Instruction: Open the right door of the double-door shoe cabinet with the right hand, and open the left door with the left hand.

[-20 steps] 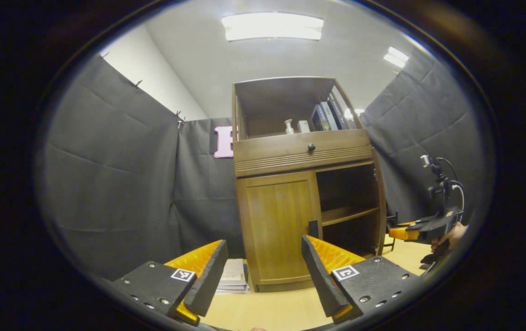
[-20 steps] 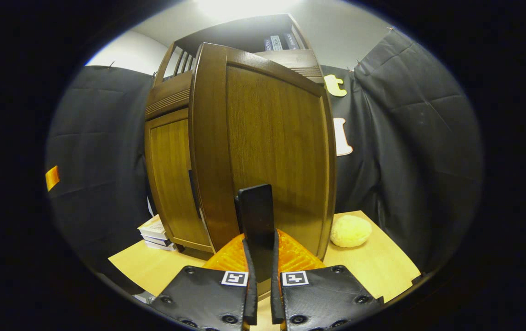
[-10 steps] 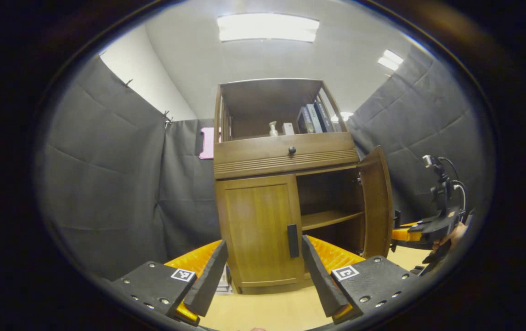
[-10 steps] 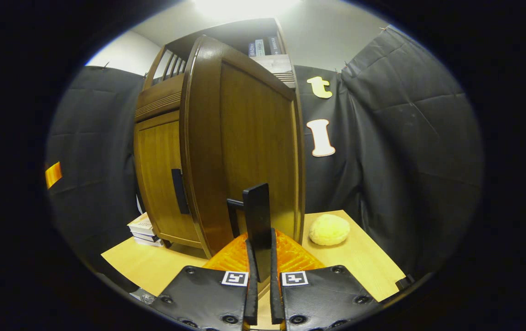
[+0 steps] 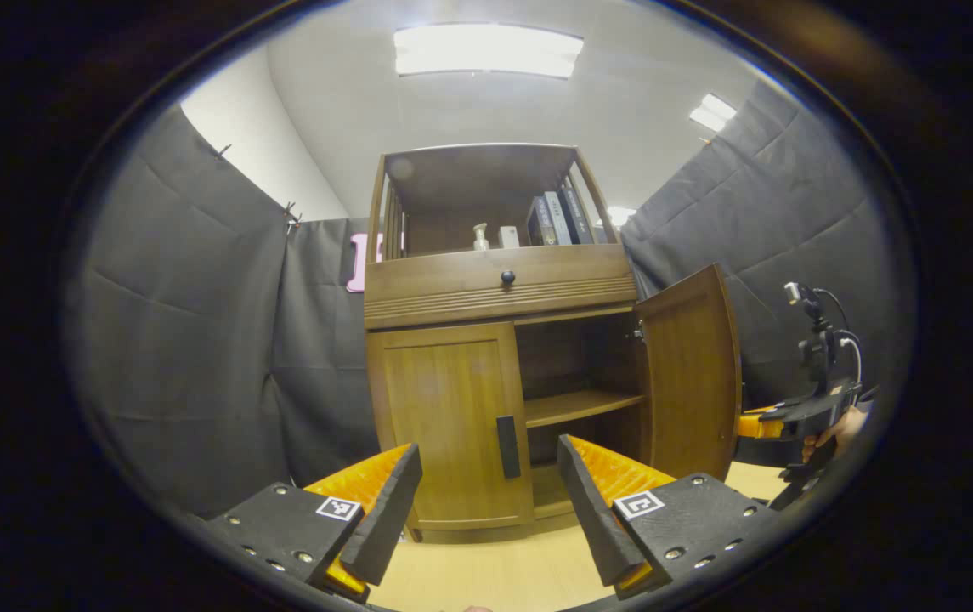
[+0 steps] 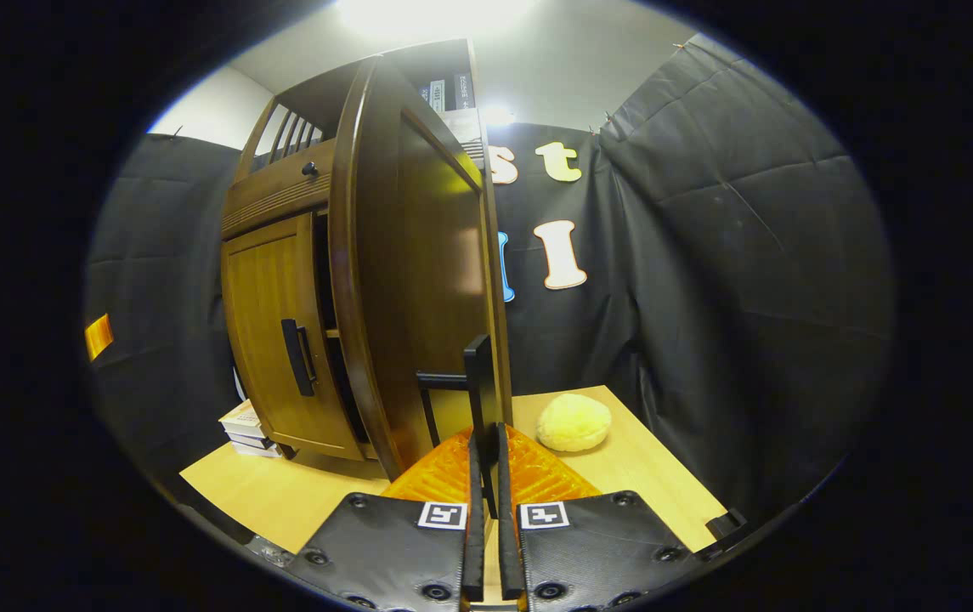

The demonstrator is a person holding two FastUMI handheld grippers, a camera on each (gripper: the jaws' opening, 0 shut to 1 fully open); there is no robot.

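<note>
Right door (image 5: 690,374) swung wide open — my right gripper (image 6: 486,476) clamped on its handle (image 6: 479,382). Left door (image 5: 448,416) not yet opened; my left gripper (image 5: 490,493) spread apart, near its handle (image 5: 507,446).

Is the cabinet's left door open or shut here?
Shut. The left door sits flush in its frame, while the right door stands swung out, exposing the inner shelf.

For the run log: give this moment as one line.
right door: open | right gripper: shut on right door handle | left door: closed | left gripper: open, short of left door handle
</note>
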